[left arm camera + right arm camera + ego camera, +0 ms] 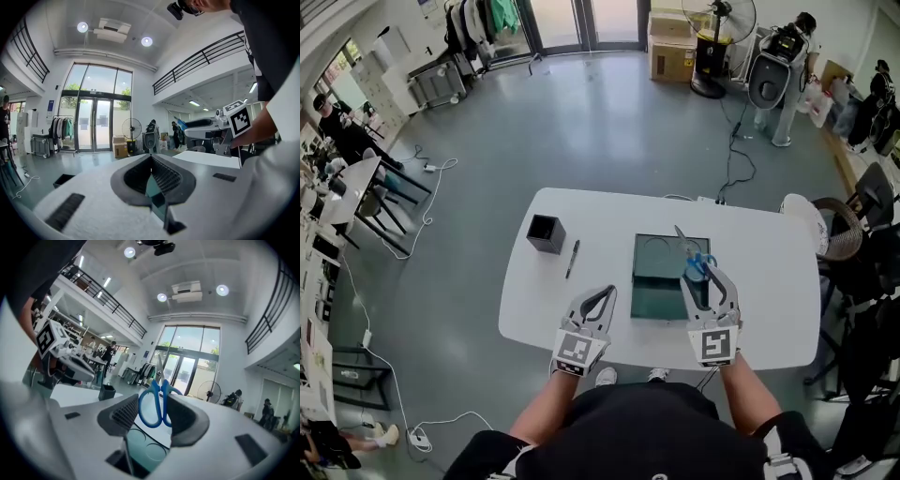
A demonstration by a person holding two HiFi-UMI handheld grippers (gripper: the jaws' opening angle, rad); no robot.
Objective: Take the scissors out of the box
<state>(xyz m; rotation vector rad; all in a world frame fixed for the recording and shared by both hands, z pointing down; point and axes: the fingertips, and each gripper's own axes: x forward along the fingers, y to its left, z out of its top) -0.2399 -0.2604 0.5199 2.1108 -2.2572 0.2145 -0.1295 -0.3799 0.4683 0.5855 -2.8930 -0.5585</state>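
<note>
My right gripper (pixel 701 268) is shut on the blue-handled scissors (pixel 697 261), held above the dark green box (pixel 656 302) on the white table (pixel 769 281). Their blades (pixel 681 236) point away from me. In the right gripper view the blue handle loops (pixel 151 405) sit clamped between the jaws, with the box's inside (pixel 143 446) showing below. My left gripper (pixel 605 293) hovers just left of the box, shut and empty. In the left gripper view its jaws (pixel 151 159) meet at the tips, and the right gripper's marker cube (pixel 239 117) shows at the right.
A black pen holder (pixel 546 233) and a black pen (pixel 573 258) lie on the table's left part. A wicker chair (pixel 832 228) stands at the table's right end. A fan (pixel 714 47) and cardboard boxes (pixel 672 45) stand far back; people sit at desks far left.
</note>
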